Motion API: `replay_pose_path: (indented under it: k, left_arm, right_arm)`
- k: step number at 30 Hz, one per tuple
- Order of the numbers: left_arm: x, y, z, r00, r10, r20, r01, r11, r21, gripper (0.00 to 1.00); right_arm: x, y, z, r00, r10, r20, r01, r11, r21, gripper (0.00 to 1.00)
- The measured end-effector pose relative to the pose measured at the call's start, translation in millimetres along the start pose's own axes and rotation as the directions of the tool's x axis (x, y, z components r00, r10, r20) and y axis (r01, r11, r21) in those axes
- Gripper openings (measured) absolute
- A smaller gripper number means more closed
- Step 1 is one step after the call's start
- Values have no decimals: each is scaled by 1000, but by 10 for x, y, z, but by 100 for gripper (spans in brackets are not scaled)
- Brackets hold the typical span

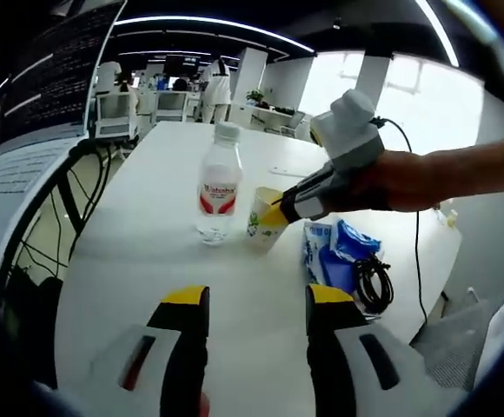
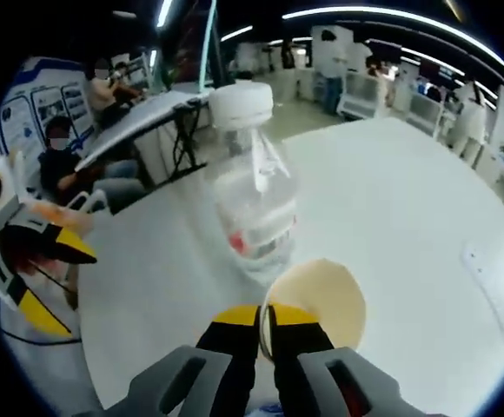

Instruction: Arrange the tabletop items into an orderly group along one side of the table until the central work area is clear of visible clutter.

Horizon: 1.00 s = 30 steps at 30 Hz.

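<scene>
On the white tabletop (image 1: pixel 148 261), the right claw (image 2: pixel 265 334) pinches a paper cup's (image 1: pixel 263 219) rim just beside an upright water bottle (image 1: pixel 218 184); the left claw (image 1: pixel 256 326) hovers spread, well short of both.

The right gripper (image 2: pixel 264 323) pinches the near rim of a paper cup (image 2: pixel 317 300) standing on the white surface (image 2: pixel 408 200). A clear water bottle (image 2: pixel 252 187) with a white cap stands just behind the cup. The left gripper (image 2: pixel 48 278) shows at the left edge, jaws spread.
</scene>
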<state>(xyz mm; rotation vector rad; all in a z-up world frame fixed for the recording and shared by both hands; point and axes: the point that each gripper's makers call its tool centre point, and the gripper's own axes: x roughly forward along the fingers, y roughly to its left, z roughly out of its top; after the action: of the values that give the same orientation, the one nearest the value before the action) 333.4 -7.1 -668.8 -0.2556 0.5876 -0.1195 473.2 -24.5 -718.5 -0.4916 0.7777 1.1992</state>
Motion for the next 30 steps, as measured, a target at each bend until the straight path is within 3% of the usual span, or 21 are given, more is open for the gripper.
replay_pose_path:
  k: [13, 21, 30]
  left_arm:
    - [-139, 99, 63, 999, 34, 18, -34, 999, -8, 43]
    - [-199, 100, 62, 999, 39, 18, -39, 999, 7, 43]
    - [-245, -59, 111, 999, 25, 37, -25, 1000, 14, 43]
  right_arm:
    - [88, -96, 83, 1000, -27, 13, 27, 998, -57, 4]
    - [-95, -43, 216, 997, -20, 77, 25, 997, -70, 11]
    - [-407, -12, 332, 989, -31, 147, 42, 997, -69, 14]
